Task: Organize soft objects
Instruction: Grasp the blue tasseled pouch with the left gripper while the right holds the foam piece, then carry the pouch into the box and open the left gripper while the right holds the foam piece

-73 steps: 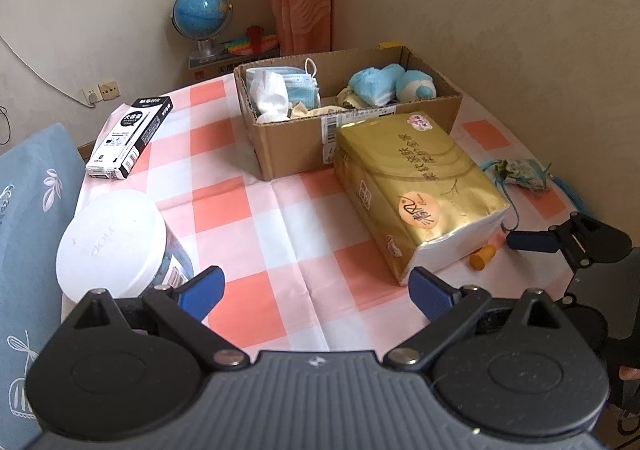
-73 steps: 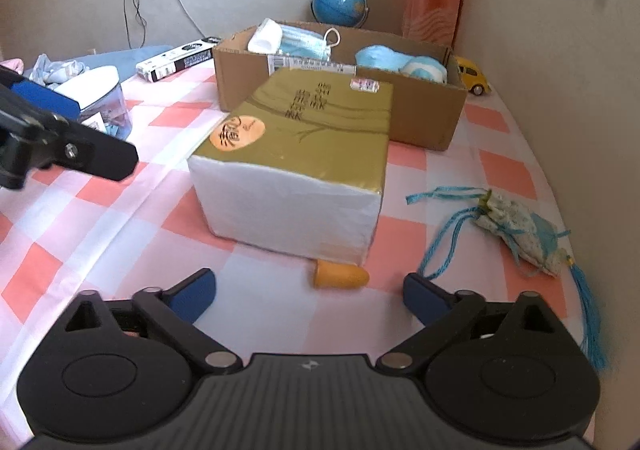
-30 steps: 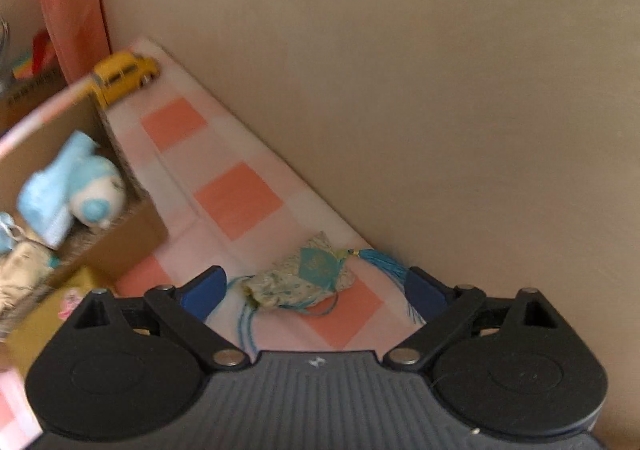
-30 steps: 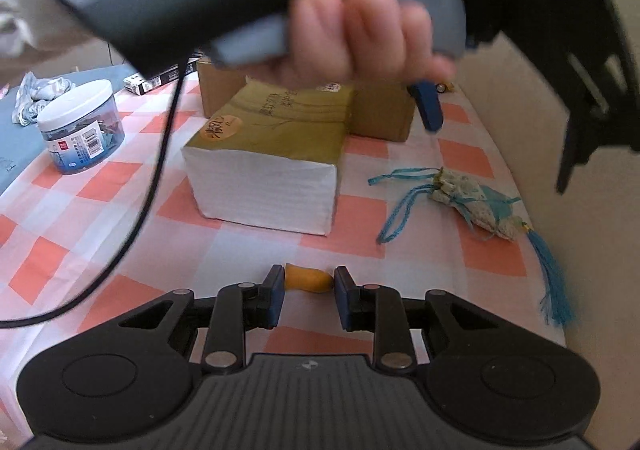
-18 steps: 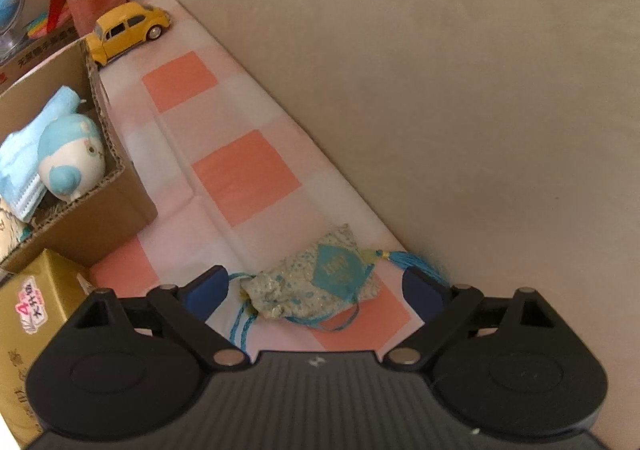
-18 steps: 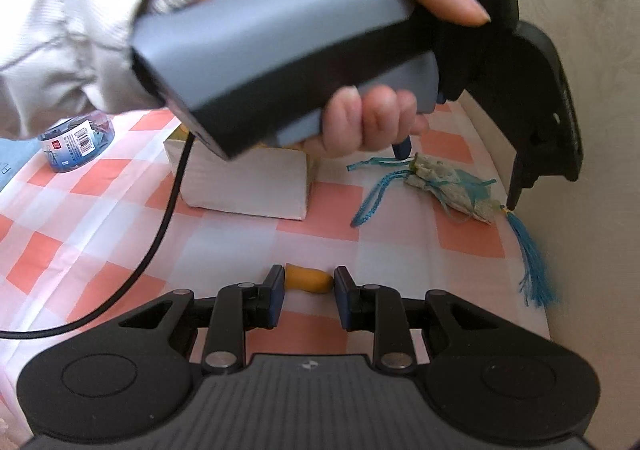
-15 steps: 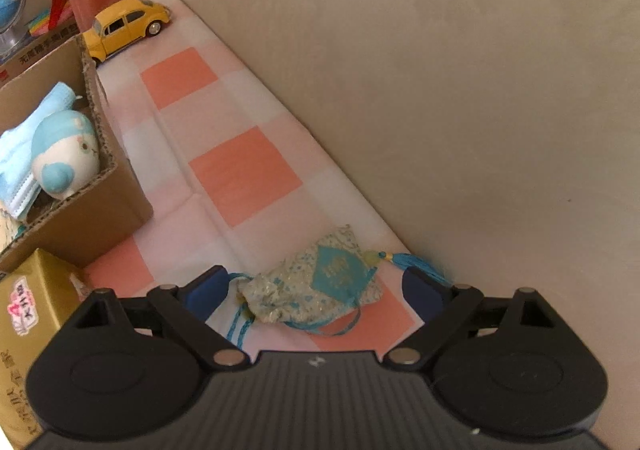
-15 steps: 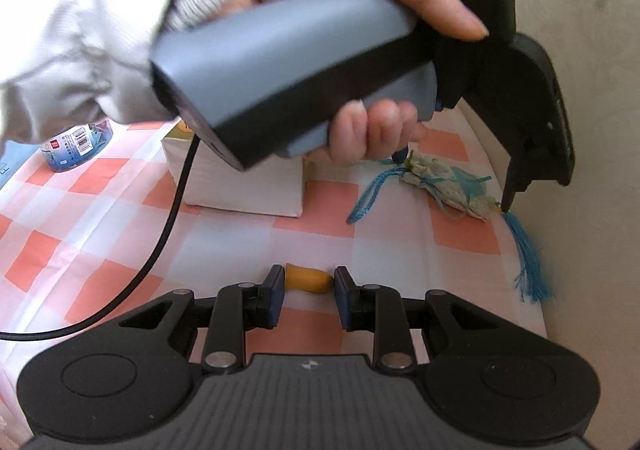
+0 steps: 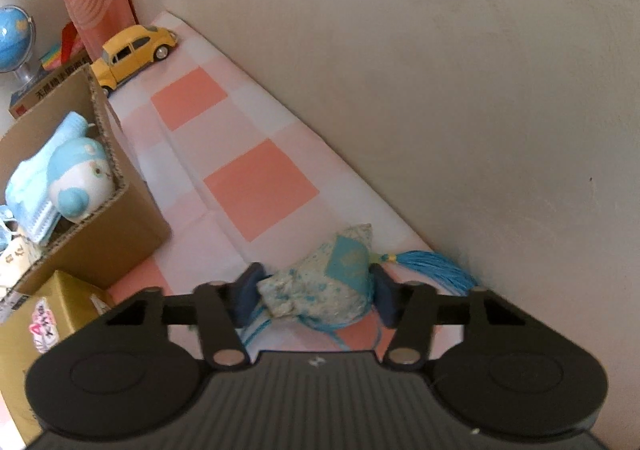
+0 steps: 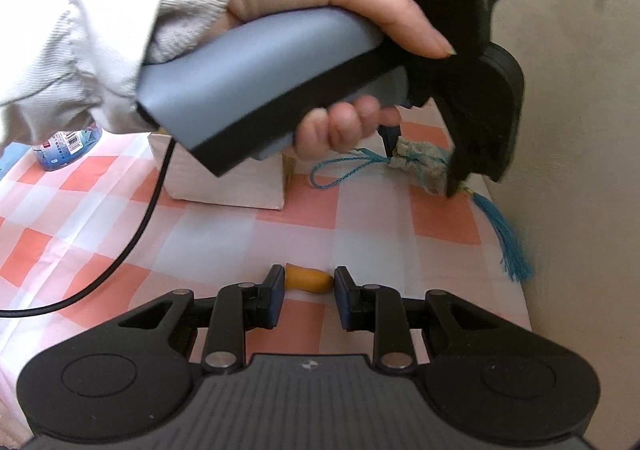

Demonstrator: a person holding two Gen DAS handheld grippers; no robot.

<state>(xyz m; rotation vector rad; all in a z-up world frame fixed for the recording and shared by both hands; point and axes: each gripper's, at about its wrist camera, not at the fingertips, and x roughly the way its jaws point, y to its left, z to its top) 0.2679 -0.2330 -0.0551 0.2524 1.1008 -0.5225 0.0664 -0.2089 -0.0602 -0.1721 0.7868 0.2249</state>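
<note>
A floral sachet pouch [image 9: 320, 286] with a blue tassel [image 9: 432, 266] lies on the checked tablecloth by the wall. My left gripper [image 9: 316, 290] is shut on the pouch, one pad on each side. The right wrist view shows the same pouch [image 10: 420, 166] held in the left gripper [image 10: 420, 162]. My right gripper [image 10: 308, 286] has its pads close on either side of an orange earplug [image 10: 308, 279] lying on the cloth. A cardboard box [image 9: 100, 242] holds a blue plush toy [image 9: 78, 182] and face masks.
A gold tissue pack [image 9: 44, 326] lies in front of the box; its white end shows in the right wrist view [image 10: 224, 182]. A yellow toy car [image 9: 132, 50] and a globe [image 9: 14, 38] stand at the back. A plastic jar [image 10: 64, 146] stands left. The wall [image 9: 440, 90] borders the table.
My left gripper has shut on the sachet pouch, which was lying between its open fingers. The right gripper has stayed around the earplug.
</note>
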